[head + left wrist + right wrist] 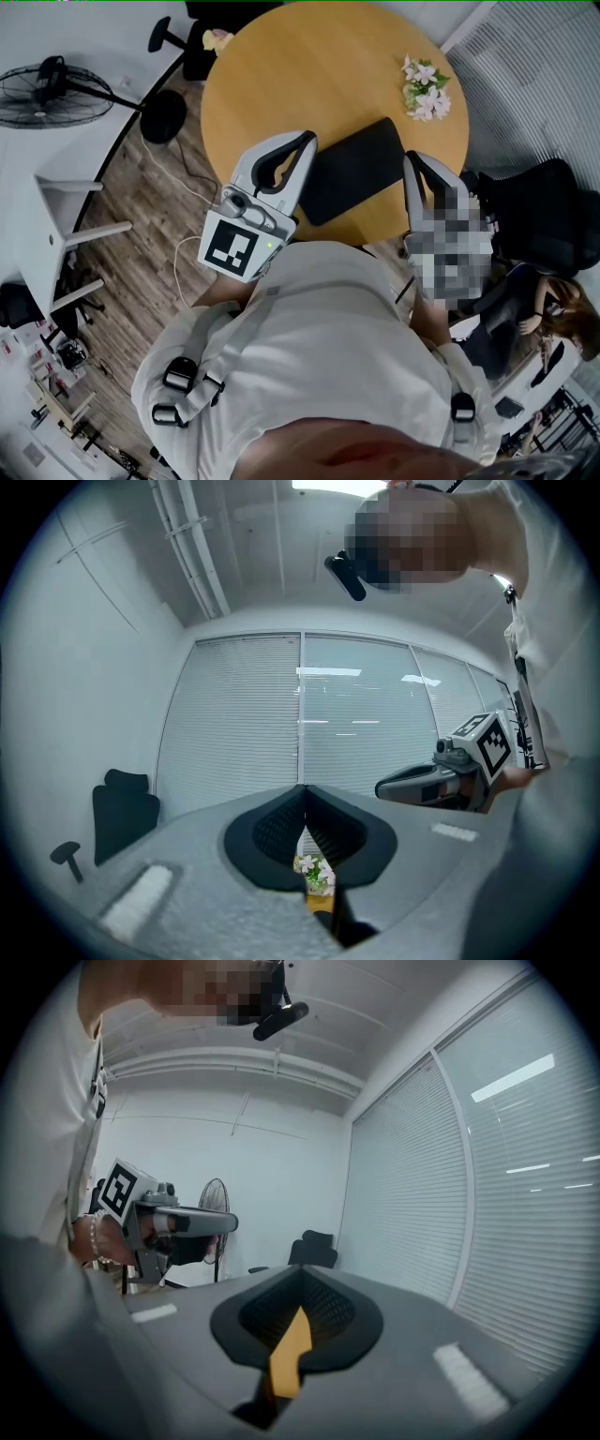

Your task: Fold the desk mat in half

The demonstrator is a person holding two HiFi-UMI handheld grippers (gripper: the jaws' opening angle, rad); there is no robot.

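Both claws hover level over the near edge of the bench (281, 66). The left claw (307, 140) and right claw (412, 160) are pinched shut on nothing, flanking the dark desk mat (356, 171) lying flat mid-frame. They look parked: either a fold is coming or one is finished, and the mat won't say which. It's a round wooden top, with flowers (425, 90) upper right, a fan (47, 90) upper left and plank flooring.

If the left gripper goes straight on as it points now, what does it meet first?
Probably the flowers, seen just under the left gripper's shut tips; height is unclear, so it may pass over them.
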